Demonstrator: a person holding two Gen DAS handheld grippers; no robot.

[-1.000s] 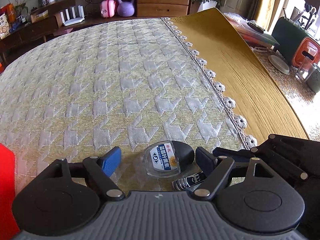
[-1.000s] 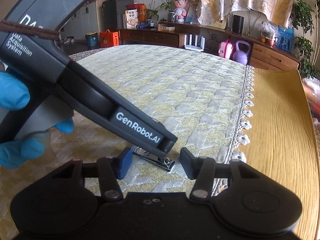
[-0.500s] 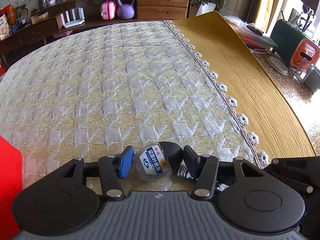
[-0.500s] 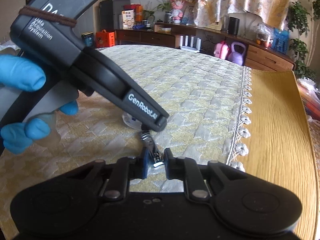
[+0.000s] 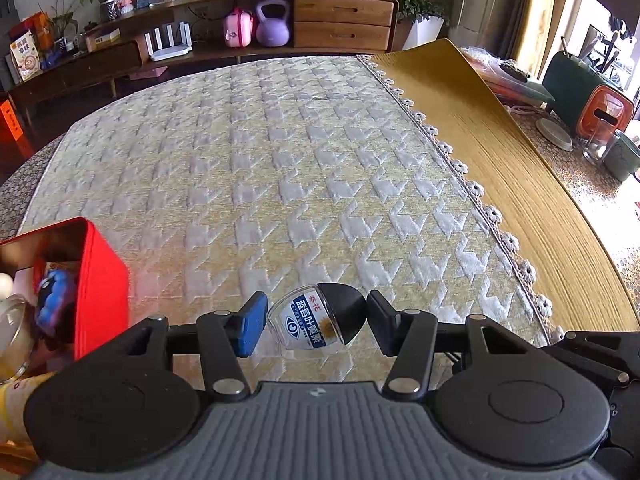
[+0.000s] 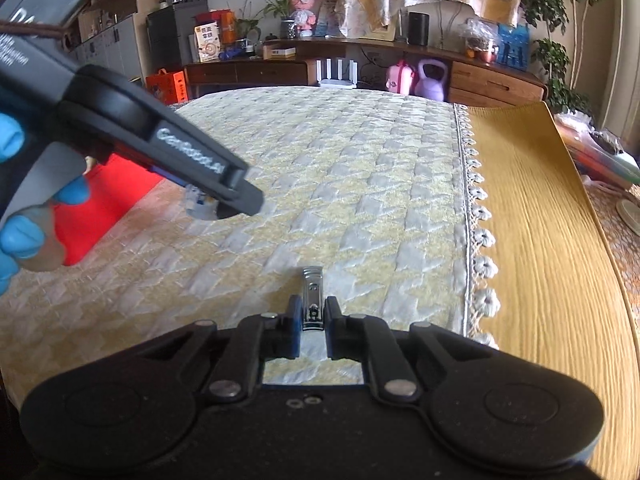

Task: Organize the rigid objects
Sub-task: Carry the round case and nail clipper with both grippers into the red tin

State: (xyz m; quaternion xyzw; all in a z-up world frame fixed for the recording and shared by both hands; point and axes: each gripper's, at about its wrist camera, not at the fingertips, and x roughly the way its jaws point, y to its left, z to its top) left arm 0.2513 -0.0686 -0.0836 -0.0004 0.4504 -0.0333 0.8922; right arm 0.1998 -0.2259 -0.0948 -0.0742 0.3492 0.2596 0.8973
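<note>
One small bottle (image 5: 316, 318) — clear, black-capped, blue label — clamped in left gripper (image 5: 316, 326), one steel nail clipper (image 6: 312, 300) pinched by right gripper (image 6: 312, 326), one red tin (image 5: 102, 276).

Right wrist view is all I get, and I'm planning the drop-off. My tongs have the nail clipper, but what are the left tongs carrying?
Observer: The left tongs pinch a small clear bottle with a black cap and a blue label, lying sideways between the fingers.
Operator: And that red shape on my left?
Observer: It's a red tin, open on top, standing left of the left tongs.
Operator: Anything in it?
Observer: Yes, a blue object lies inside.
</note>
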